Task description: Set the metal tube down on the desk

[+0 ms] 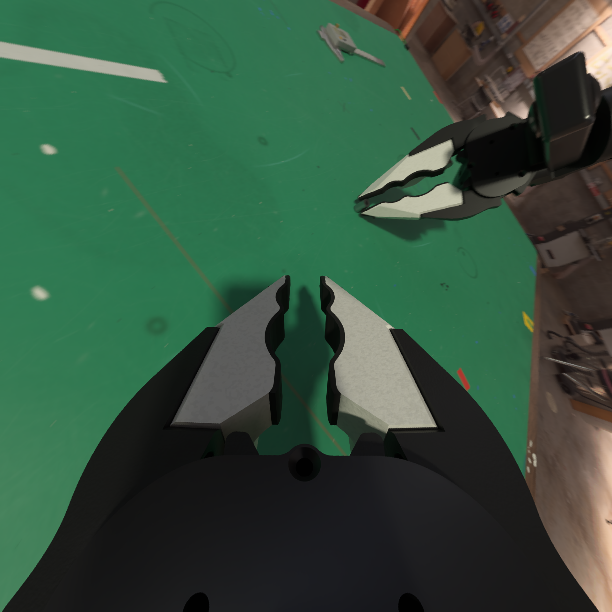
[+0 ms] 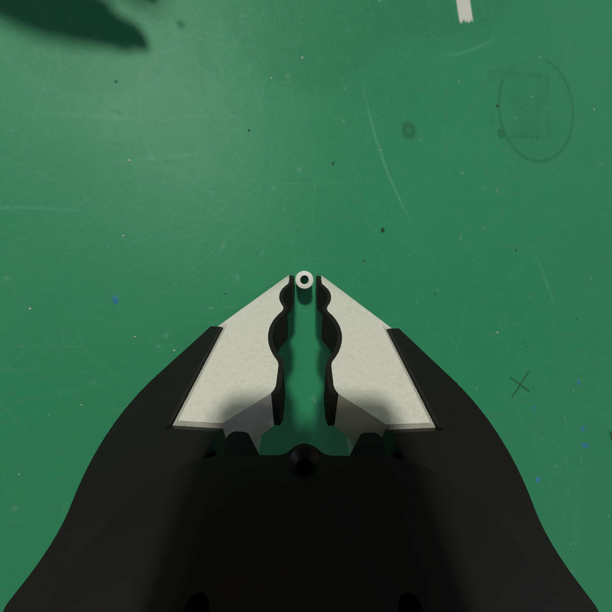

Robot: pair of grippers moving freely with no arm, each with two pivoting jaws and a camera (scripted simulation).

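Note:
The metal tube (image 2: 304,280) is a small pale ring seen end-on. It stands upright on the green desk (image 2: 331,165) between the tips of my right gripper (image 2: 304,280), with a thin gap on each side. The right gripper's jaws are slightly apart and point straight down at the desk. In the left wrist view the right gripper (image 1: 361,206) has its tips low at the desk surface, and the tube barely shows there. My left gripper (image 1: 304,281) hovers above the desk to that gripper's left, jaws a little apart and empty.
A white strip of tape (image 1: 82,63) lies at the far left of the desk. A small white and grey tool (image 1: 344,41) lies at the far side. The desk edge (image 1: 530,298) runs down the right, with workshop shelves and clutter beyond.

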